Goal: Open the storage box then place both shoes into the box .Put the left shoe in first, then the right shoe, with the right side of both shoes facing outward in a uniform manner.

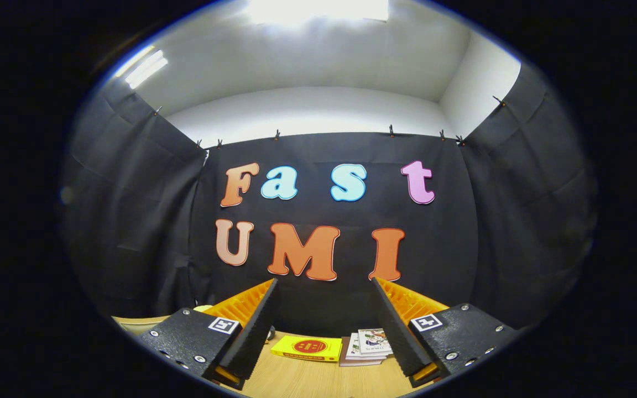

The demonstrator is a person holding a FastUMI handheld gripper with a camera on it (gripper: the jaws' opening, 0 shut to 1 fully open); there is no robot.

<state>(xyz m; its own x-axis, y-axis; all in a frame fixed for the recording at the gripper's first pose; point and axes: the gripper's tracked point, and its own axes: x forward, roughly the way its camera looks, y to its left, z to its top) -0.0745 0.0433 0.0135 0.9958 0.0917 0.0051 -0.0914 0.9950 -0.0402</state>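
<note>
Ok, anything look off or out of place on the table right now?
Nothing stands out. The claw is open and holds nothing. Beyond it on the wooden table, a yellow book lies flat beside a small stack of books; nothing spilled or damaged.

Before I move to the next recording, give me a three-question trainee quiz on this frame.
1. True or false: the gripper has its fingers spread apart with nothing between them.
2. What lies on the wooden table beyond the fingers? A) a yellow book and a stack of books B) a kettle C) a plate
3. Fill in: the stack of books lies ____ the yellow book.

Key: 1 true; 2 A; 3 beside.
</note>
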